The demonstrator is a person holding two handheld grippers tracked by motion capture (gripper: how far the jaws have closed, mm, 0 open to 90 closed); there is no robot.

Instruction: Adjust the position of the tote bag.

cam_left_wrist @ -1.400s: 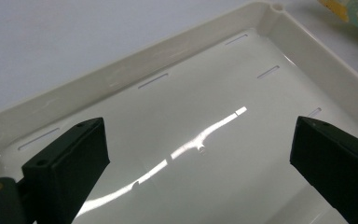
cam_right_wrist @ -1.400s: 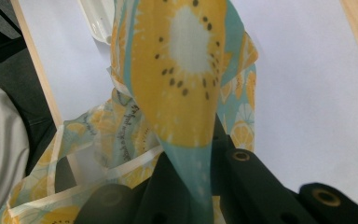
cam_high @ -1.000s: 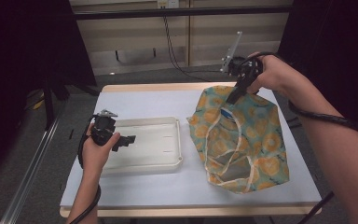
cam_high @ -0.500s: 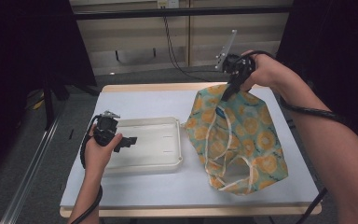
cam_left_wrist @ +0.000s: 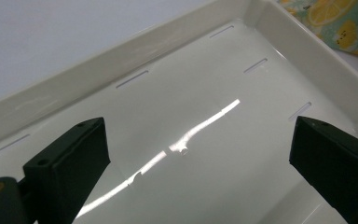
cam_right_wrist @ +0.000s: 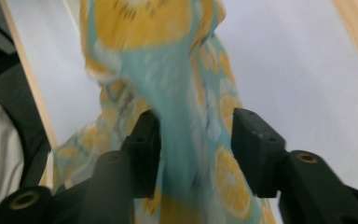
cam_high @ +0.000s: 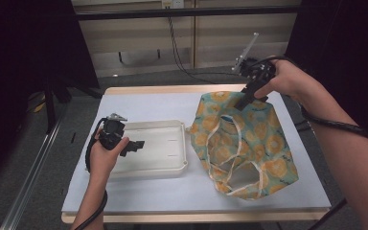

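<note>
A teal cloth bag (cam_high: 263,143) printed with orange slices lies spread on the right half of the table, its white handles looped over its lower part. My right gripper (cam_high: 244,101) points down at the bag's far top edge. Its jaws have just been opening. In the right gripper view the blurred bag (cam_right_wrist: 144,18) hangs in the gap of the right gripper (cam_right_wrist: 196,140), and the pads do not press on it. My left gripper (cam_high: 136,144) hovers wide open over the left end of the white tray (cam_high: 172,123). The left gripper (cam_left_wrist: 196,158) has nothing between its jaws above the tray (cam_left_wrist: 168,93).
A pale sheet (cam_high: 148,103) covers the wooden table, bare behind the tray and along the front. The bag's left edge touches the tray's right rim. Cables (cam_high: 177,48) run over the floor beyond the far table edge. A dark stand (cam_high: 52,96) is at the left.
The right gripper's jaws have opened on the bag's top edge. The bag has sagged and spread flatter, its handles shifting. The left gripper has stayed over the tray.
</note>
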